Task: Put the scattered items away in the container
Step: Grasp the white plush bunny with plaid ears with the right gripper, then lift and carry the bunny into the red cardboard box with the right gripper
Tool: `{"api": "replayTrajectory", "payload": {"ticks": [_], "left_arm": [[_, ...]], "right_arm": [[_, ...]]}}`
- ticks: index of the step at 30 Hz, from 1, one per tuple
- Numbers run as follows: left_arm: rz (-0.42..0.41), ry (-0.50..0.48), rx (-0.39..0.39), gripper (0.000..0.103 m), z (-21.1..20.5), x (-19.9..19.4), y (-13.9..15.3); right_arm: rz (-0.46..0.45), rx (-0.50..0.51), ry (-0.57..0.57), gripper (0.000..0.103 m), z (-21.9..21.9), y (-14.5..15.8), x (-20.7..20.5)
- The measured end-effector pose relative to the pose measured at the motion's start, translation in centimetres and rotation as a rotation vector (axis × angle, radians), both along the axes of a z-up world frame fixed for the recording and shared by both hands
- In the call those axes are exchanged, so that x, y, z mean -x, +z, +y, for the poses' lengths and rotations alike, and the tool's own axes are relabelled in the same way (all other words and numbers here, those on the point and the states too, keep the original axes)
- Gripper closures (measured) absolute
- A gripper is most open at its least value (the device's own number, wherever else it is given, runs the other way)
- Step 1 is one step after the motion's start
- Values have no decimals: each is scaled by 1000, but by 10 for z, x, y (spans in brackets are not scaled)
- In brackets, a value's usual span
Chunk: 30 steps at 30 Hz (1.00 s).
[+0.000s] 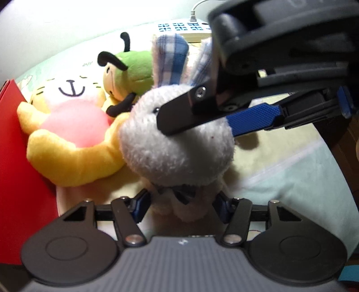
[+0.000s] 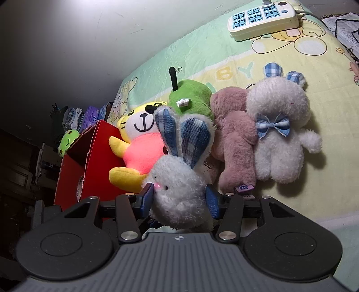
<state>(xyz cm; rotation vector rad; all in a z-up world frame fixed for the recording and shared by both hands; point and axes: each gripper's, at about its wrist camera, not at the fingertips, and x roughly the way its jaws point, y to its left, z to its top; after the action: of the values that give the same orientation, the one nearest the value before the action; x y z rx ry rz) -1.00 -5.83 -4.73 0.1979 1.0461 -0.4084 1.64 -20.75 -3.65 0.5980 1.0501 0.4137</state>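
- Red box (image 2: 96, 155), at nine o'clock in my right wrist view: the container, standing on the bed (image 2: 314, 191). Its inside is in shadow; I cannot tell whether anything lies in it. A green toy (image 2: 68, 142) shows just beyond it.
- Yellow cat plush (image 2: 136, 143), leaning against the box wall, not yet in.
- Green apple plush (image 2: 190, 98), at twelve o'clock behind the cat, not yet in.
- White rabbit (image 2: 179, 193) with plaid ears, centre: my left tongs (image 1: 179, 198) are clenched on its body below the bow, and my right tongs (image 2: 178, 202) pinch its head from both sides.
- Pink plush (image 2: 235, 139), at two o'clock, lying flat on the bed.
- White bear (image 2: 280, 134) with blue bow, touching the pink one, also untidied.
- Power strip (image 2: 262, 20), far at one o'clock, clear of the work.
- Judgement: early stage; five toys remain out. The cat crowds the box's near wall and may hinder the rabbit's drop.
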Motion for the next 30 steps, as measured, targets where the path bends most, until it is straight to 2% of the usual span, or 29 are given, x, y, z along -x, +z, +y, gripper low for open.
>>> {"api": "replayTrajectory", "payload": {"ticks": [2,7,15,23,26,30], "left_arm": [[-5,-35,10,50,-7,6,7],[-64,-83,24,51,-12,17,32],[-208,1,77,51,19,28,90],[-357,135,41,51,92,36,132],[-363,196,24,51,134,35,140],[-346,278,-17,51,190,29,133]], "right_arm": [[2,6,-18,51,-8,3,6],[-31,-4,-61,51,-21,19,21],[-244,-15,-38,51,0,71,33],[-397,-61,66,51,76,103,15],[-392,-86,107,50,114,103,1],[-341,-143,172,50,172,93,-21]]}}
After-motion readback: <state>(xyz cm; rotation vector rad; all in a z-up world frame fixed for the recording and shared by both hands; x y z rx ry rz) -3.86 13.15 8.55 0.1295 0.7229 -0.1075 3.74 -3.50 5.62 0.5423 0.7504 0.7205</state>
